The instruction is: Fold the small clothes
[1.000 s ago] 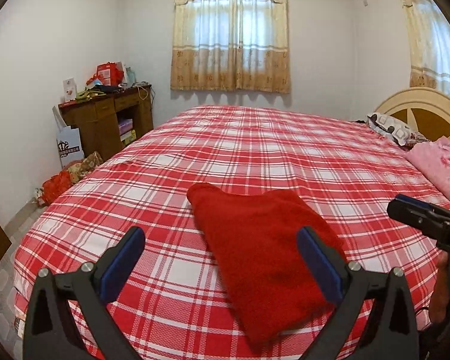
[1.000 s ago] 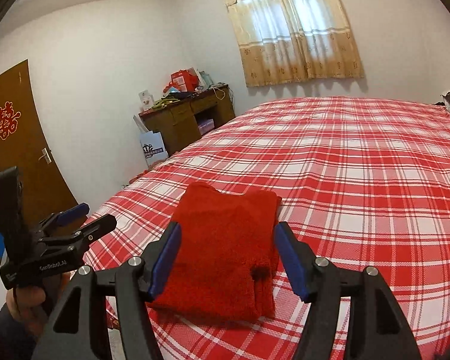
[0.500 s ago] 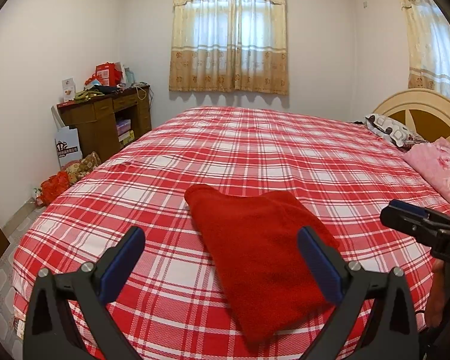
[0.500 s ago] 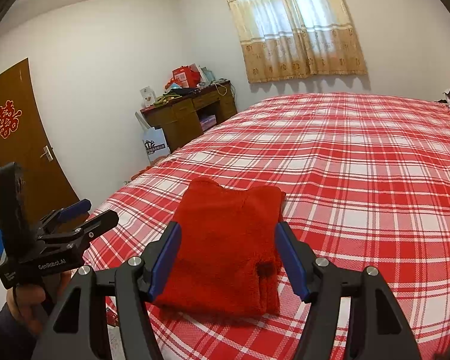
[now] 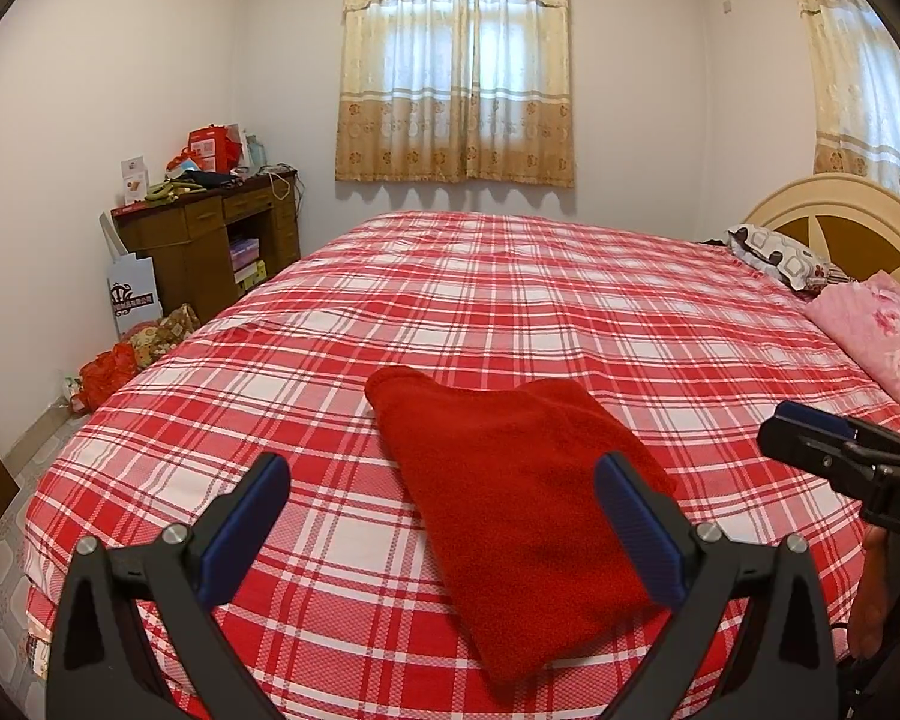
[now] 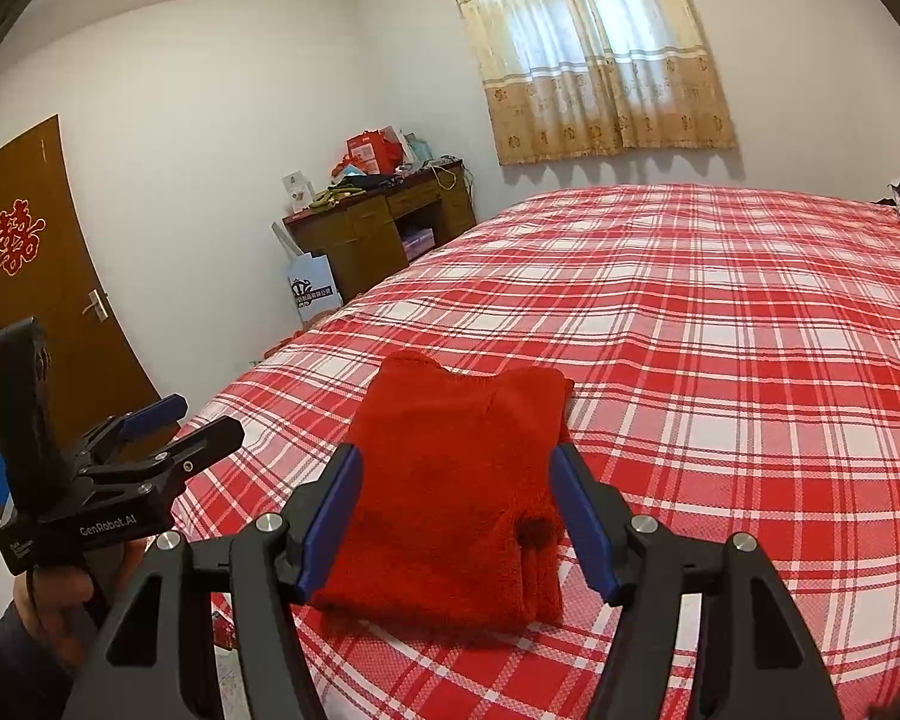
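A folded fuzzy red garment (image 5: 510, 498) lies near the foot of the red-and-white plaid bed (image 5: 510, 300). The left gripper (image 6: 177, 429), marked "GenRobot.AI", and the right gripper (image 6: 459, 516) both hover above it, jaws spread wide, holding nothing.

Black-framed left gripper (image 5: 441, 525) and right gripper (image 6: 456, 519) carry blue pads and silver screws; left one's side reads "GenRobot.AI"

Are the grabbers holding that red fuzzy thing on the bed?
No, nothing is held. The red garment lies folded on the bed. The left gripper and right gripper both hover with open jaws.
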